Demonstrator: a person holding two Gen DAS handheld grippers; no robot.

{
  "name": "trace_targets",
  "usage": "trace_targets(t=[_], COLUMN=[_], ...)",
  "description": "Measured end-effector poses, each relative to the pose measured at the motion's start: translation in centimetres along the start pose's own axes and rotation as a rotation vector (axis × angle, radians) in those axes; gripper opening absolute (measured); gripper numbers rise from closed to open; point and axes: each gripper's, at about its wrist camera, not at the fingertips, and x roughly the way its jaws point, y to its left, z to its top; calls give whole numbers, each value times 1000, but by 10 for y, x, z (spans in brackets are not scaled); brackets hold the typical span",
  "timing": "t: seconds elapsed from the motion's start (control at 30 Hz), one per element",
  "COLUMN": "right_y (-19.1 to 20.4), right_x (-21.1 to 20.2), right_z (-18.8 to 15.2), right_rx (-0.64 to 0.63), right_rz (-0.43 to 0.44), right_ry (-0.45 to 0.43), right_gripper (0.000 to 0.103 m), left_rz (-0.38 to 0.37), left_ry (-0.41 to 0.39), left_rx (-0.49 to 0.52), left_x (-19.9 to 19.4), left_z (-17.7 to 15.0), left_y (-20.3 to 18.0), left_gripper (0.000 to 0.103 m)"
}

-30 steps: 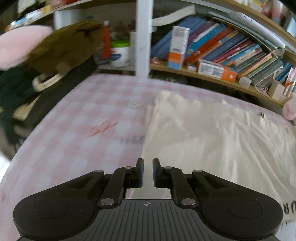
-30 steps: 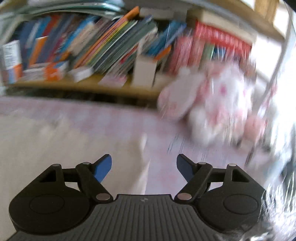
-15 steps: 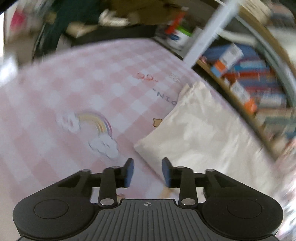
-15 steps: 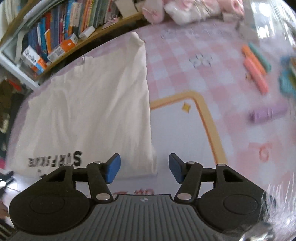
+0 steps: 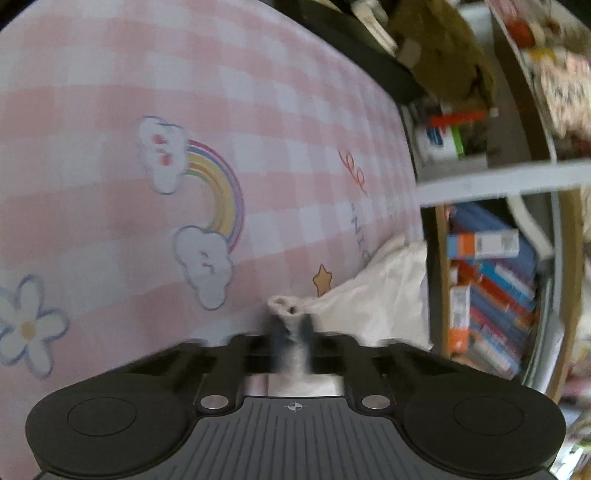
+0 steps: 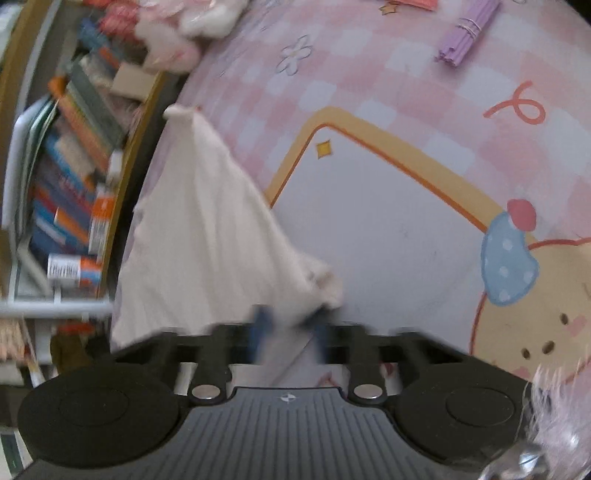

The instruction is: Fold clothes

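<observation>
1. Surface (image 5: 110,221) with pink checks runs wide and bare to the left of the left gripper (image 5: 291,338): rainbow print, two cloud prints, a flower print and a star print on it, nothing standing there.
2. Far edge of that surface meets a bookshelf (image 5: 491,295) on the right side of the left view; books packed tight, a white shelf post (image 5: 498,182) crosses in front.
3. Right view: same checked surface (image 6: 388,221) open to the right of the cloth, big pale panel with orange border print, bare.
4. Purple bundle (image 6: 465,35) lies well apart near the top; pink-white plush (image 6: 177,33) sits at the shelf edge, top left.
5. Cream garment (image 6: 207,236), one piece, lies between the two grippers and the bookshelf, creased, lower part lifted off the surface.
6. Left gripper is clamped on a bunched corner of the garment (image 5: 373,295); small rolled tip sticks out above the fingers (image 5: 306,332).
7. Right gripper (image 6: 290,328) pinches the other near corner; crumpled fabric bulges just past the blue pads (image 6: 260,326). Blurred, but cloth sits between them.
8. Far corner of the garment pokes up by the shelf.
9. Count: two grippers, one garment, one purple bundle.
</observation>
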Motion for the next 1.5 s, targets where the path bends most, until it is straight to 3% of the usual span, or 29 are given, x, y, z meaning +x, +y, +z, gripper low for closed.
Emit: trace_targets(t=[0.07,0.17,0.27,0.37,0.43,0.57,0.6,0.7,0.77,0.83,0.9,1.0,1.13,1.23,1.3,1.37,1.5], right_y=[12,42,34,14,2,0,-1,0,1,10,24,41,23,8,8,12,23], right_x=[-5,-44,-43,-25,-15,-14,-14,-13,-11,-13,-21,-42,-27,-16,-16,-17,-30], right_z=[5,-2,-9,-12,-15,-21,-22,-21,-17,-12,-10,-13,-11,-10,-10,-9,-10], right_rx=[-28,-196,-211,-179,-160,-176,-176,-174,-179,-201,-241,-321,-331,-306,-329,-365,-478], right_rz=[24,131,51,-42,-98,-116,-117,-115,-121,-112,-74,10,-101,-138,-152,-185,-233], right_ry=[-34,-136,-133,-99,-80,-86,-87,-82,-77,-81,-101,-146,-84,-47,-49,-69,-159], right_gripper=[5,4,4,4,5,6,8,15,15,6,6,5,5,6,9,23,36], left_rz=[-22,-59,55,81,59,16,13,5,-1,-7,-14,-48,53,68,56,56,67], left_ry=[-3,-28,55,92,97,113,111,106,102,99,94,68,77,71,47,28,2], left_rx=[-5,246,220,219,210,152,146,129,118,106,101,227,206,201,178,161,169], left_x=[0,-30,-13,-1,-2,1,0,-2,-3,-5,-7,-23,-13,-12,-15,-16,-18], left_z=[2,2,10,5,4,8,9,10,11,12,13,11,12,3,0,-1,-4], left_y=[-4,-35,-5,12,15,20,19,16,14,12,9,-12,1,8,12,16,16], left_gripper=[2,2,2,3,4,8,12,40,35,5,5,5,5,6,7,12,25])
